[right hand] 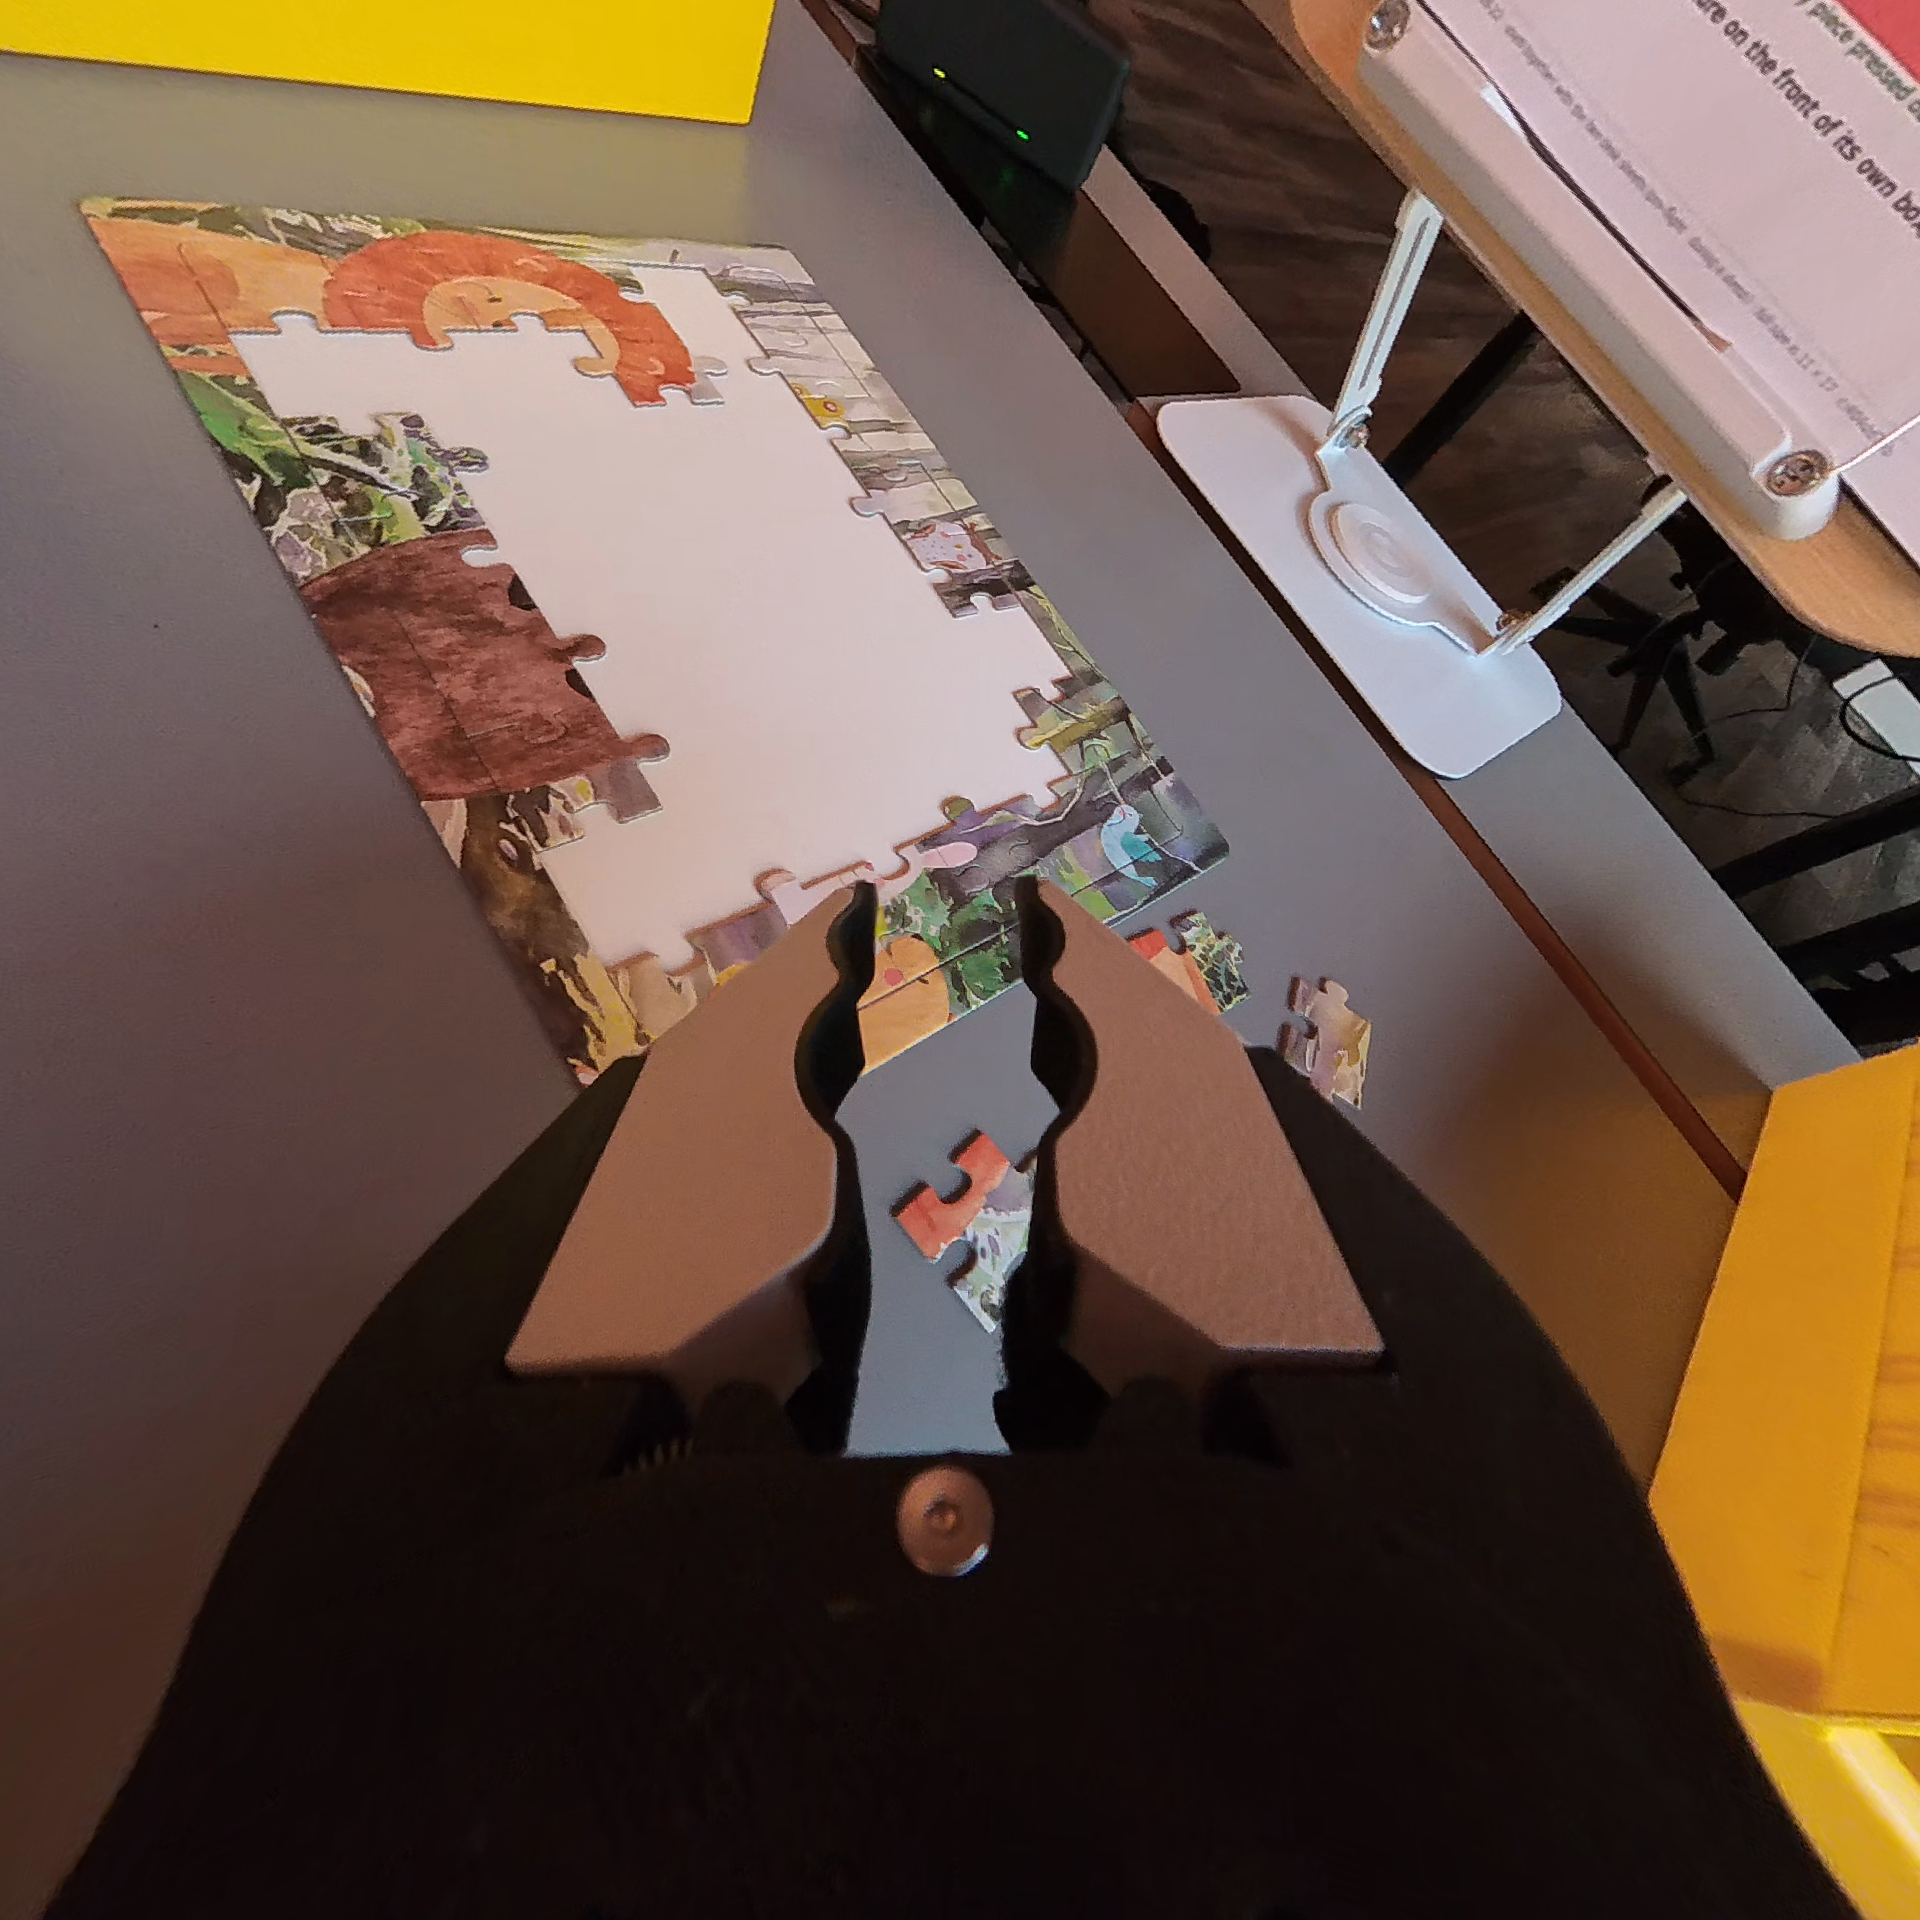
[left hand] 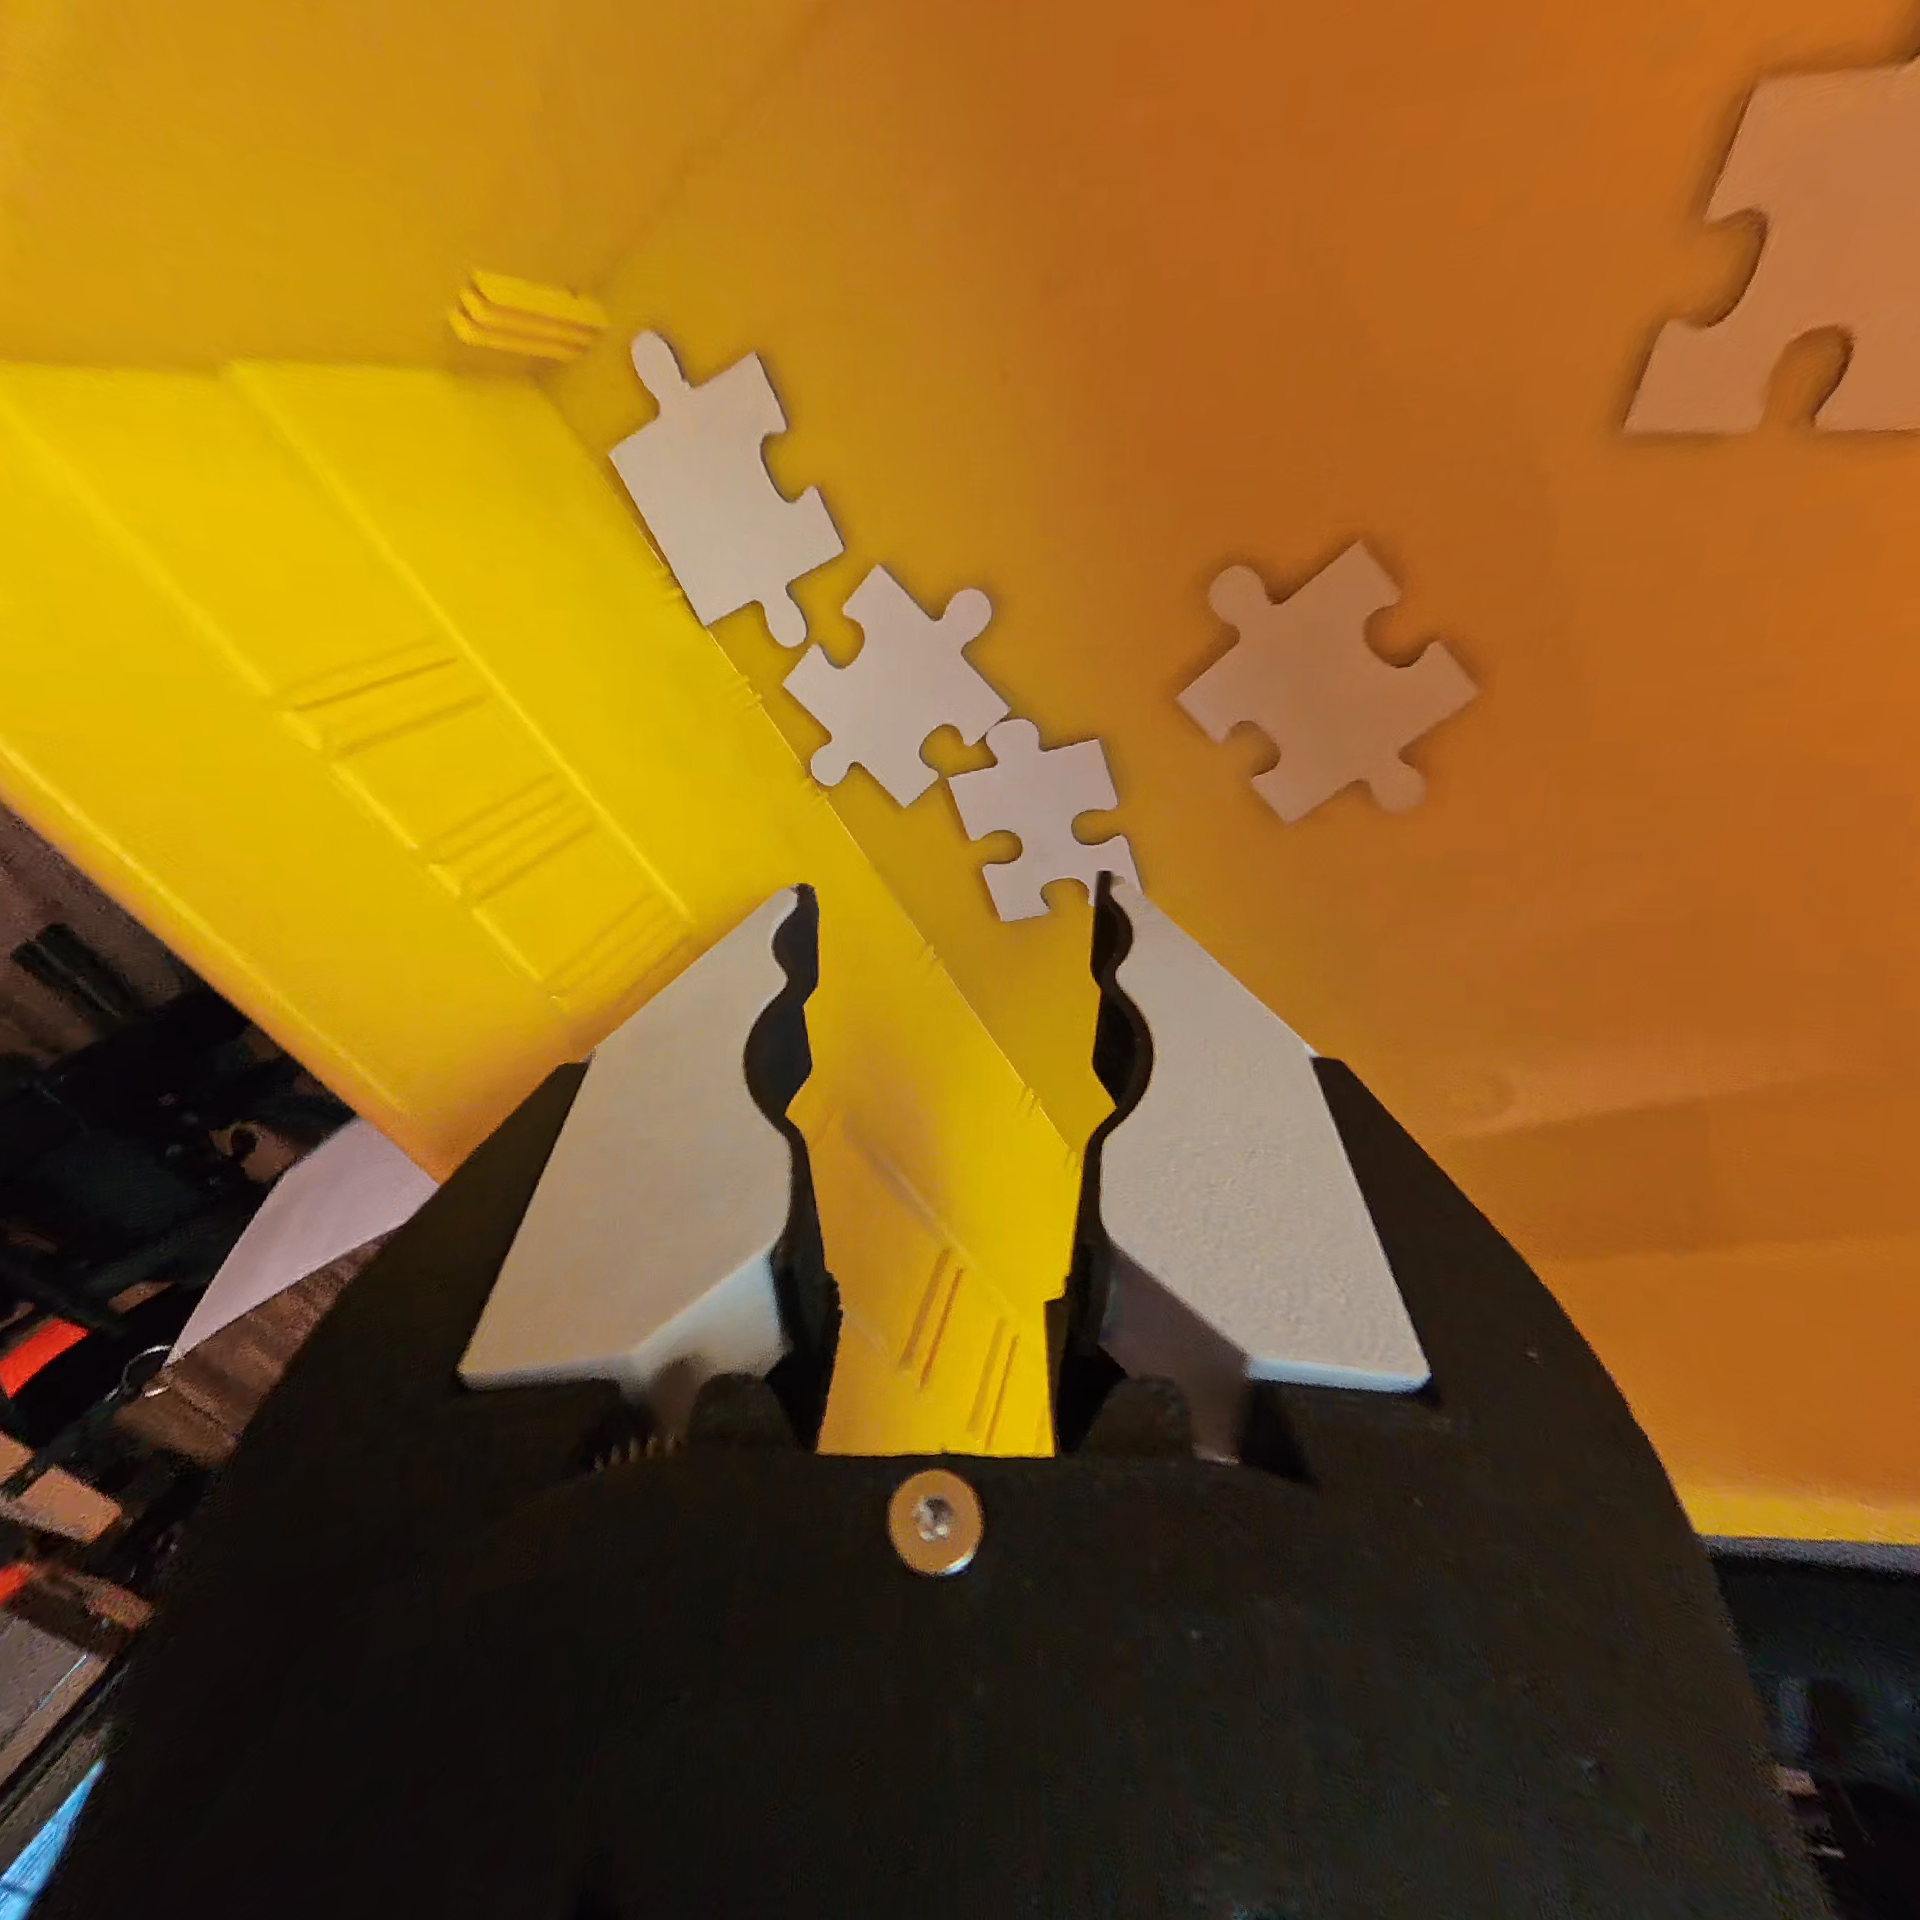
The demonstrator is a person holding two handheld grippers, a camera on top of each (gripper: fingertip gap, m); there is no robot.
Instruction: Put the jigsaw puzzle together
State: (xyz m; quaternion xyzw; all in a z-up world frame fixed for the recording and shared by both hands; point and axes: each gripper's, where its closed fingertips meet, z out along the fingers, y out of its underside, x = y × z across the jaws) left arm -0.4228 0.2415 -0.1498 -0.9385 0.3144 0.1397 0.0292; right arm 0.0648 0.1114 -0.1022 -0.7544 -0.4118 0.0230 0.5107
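In the left wrist view my left gripper [left hand: 951, 891] is open and empty inside a yellow bin [left hand: 1351, 1039]. Several white, face-down puzzle pieces lie on the bin floor. A row of three runs along the bin wall: a far piece [left hand: 717, 488], a middle piece [left hand: 899, 686] and the nearest piece [left hand: 1049, 821], whose edge is just ahead of my right fingertip. In the right wrist view my right gripper [right hand: 945, 894] is open and empty above the near edge of the partly assembled puzzle [right hand: 457, 665], whose white middle [right hand: 727, 582] is bare.
More face-down pieces lie apart in the bin [left hand: 1325, 686], [left hand: 1808, 260]. Loose colour pieces lie on the grey table near the puzzle: one under my right gripper [right hand: 971, 1205], others to its right [right hand: 1325, 1039]. A yellow box [right hand: 1808, 1351] and a white stand [right hand: 1382, 582] are to the right. The gap from one gripper's tips to the other's is roughly 50 centimeters. Measured from the fingertips, the middle piece [left hand: 899, 686] is 4 centimeters or so from the left gripper and 50 centimeters from the right.
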